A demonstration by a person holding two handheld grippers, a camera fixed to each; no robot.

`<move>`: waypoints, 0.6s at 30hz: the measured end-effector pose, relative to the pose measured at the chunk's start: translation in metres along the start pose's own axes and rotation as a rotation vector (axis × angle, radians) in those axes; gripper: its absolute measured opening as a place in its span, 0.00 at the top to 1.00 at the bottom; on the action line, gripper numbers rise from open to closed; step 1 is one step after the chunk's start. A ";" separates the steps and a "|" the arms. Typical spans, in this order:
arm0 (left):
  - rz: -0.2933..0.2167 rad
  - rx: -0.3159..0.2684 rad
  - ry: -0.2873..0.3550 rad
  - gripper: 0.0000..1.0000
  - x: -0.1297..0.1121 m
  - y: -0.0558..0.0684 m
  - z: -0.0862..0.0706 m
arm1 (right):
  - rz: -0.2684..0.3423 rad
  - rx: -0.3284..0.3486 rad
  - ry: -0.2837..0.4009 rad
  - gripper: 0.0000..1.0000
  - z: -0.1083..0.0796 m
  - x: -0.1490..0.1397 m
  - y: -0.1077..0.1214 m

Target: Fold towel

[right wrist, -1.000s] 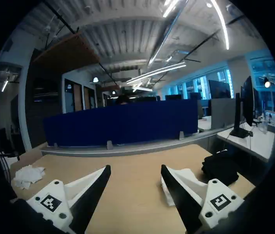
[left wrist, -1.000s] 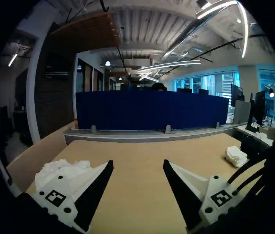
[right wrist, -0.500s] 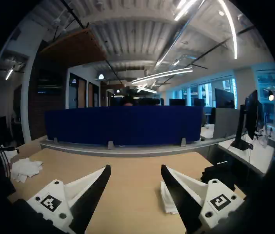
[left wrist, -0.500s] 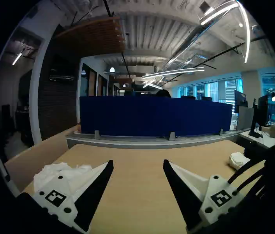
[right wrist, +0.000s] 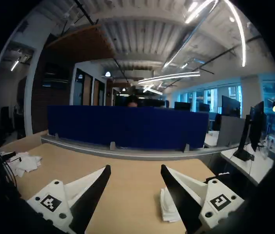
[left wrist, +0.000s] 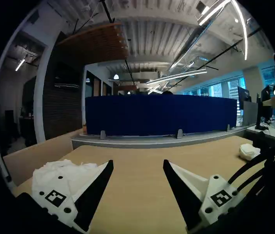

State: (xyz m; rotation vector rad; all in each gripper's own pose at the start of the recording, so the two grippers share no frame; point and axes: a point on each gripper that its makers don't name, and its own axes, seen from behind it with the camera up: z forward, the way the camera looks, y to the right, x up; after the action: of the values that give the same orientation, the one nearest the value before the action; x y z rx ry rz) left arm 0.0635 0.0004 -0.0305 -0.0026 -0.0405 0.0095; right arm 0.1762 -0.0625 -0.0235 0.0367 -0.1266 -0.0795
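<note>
In the left gripper view, the left gripper [left wrist: 137, 173] has its two white plastic fingers with black inner faces spread wide apart. Nothing sits between them and they pinch nothing; bare light wooden tabletop [left wrist: 137, 156] shows through the gap. The fingertips hang just above the tabletop, and whether they touch it cannot be told.

The crumpled white cloth towel [left wrist: 63, 171] lies in a loose heap on the near left part of the tabletop. It is partly hidden behind the left finger, so contact between finger and cloth cannot be judged. Well apart from it, near the right edge of the tabletop, sits a small pile of folded white towels [left wrist: 248, 151], with black cables [left wrist: 254, 167] crossing in front of it.

In the right gripper view, the right gripper [right wrist: 135, 177] is likewise spread wide and grips nothing. The pile of folded white towels [right wrist: 168, 204] lies on the tabletop just beside and partly behind its right-hand finger; whether the finger presses on the pile cannot be told. The crumpled white cloth towel [right wrist: 24, 162] rests far off at the left edge of the tabletop.

A long dark blue fabric partition [right wrist: 126, 126] stands upright along the far side of the tabletop. Beyond the right end, a dark computer monitor [right wrist: 254, 128] stands on a neighbouring white desk [right wrist: 250, 163].
</note>
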 end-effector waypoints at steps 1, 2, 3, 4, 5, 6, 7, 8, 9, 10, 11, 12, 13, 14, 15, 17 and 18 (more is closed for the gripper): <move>0.006 0.003 0.001 0.05 -0.005 -0.001 0.000 | -0.013 -0.001 -0.002 0.00 0.002 -0.001 -0.001; 0.014 0.005 0.002 0.05 -0.010 -0.001 0.000 | -0.028 -0.003 -0.004 0.00 0.004 -0.001 -0.001; 0.016 0.005 0.004 0.05 -0.014 -0.001 0.001 | -0.037 -0.003 -0.006 0.00 0.006 -0.002 -0.003; 0.017 0.004 0.007 0.05 -0.018 -0.001 0.002 | -0.046 -0.003 -0.008 0.00 0.008 -0.002 -0.005; 0.019 0.003 0.011 0.05 -0.023 0.000 0.003 | -0.055 -0.002 -0.011 0.00 0.010 -0.003 -0.006; 0.017 0.005 0.015 0.05 -0.025 0.000 0.004 | -0.061 0.000 -0.012 0.00 0.012 -0.004 -0.009; 0.015 0.008 0.018 0.05 -0.027 0.000 0.005 | -0.065 0.002 -0.012 0.00 0.013 -0.004 -0.012; 0.013 0.011 0.023 0.05 -0.029 0.001 0.007 | -0.069 0.006 -0.012 0.00 0.015 -0.004 -0.015; 0.009 0.010 0.027 0.05 -0.031 0.002 0.008 | -0.073 0.010 -0.012 0.00 0.016 -0.005 -0.017; 0.005 0.009 0.031 0.05 -0.032 0.003 0.009 | -0.077 0.014 -0.012 0.00 0.017 -0.006 -0.020; 0.000 0.008 0.036 0.05 -0.034 0.004 0.011 | -0.081 0.018 -0.012 0.00 0.018 -0.006 -0.023; -0.002 0.007 0.039 0.05 -0.036 0.004 0.013 | -0.085 0.020 -0.013 0.00 0.019 -0.007 -0.024; -0.003 0.006 0.042 0.05 -0.038 0.004 0.014 | -0.090 0.022 -0.013 0.00 0.019 -0.008 -0.025; -0.005 0.005 0.045 0.05 -0.040 0.005 0.016 | -0.094 0.023 -0.013 0.00 0.020 -0.009 -0.027; -0.003 0.005 0.047 0.05 -0.042 0.005 0.018 | -0.096 0.023 -0.012 0.00 0.020 -0.010 -0.027; 0.002 0.005 0.050 0.05 -0.046 0.005 0.021 | -0.099 0.021 -0.010 0.00 0.021 -0.012 -0.026; 0.005 0.004 0.051 0.05 -0.047 0.005 0.021 | -0.099 0.020 -0.010 0.00 0.021 -0.013 -0.026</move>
State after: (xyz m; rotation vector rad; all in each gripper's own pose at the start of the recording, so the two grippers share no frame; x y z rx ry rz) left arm 0.0152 0.0046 -0.0110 0.0015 0.0108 0.0141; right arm 0.1582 -0.0879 -0.0054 0.0630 -0.1358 -0.1768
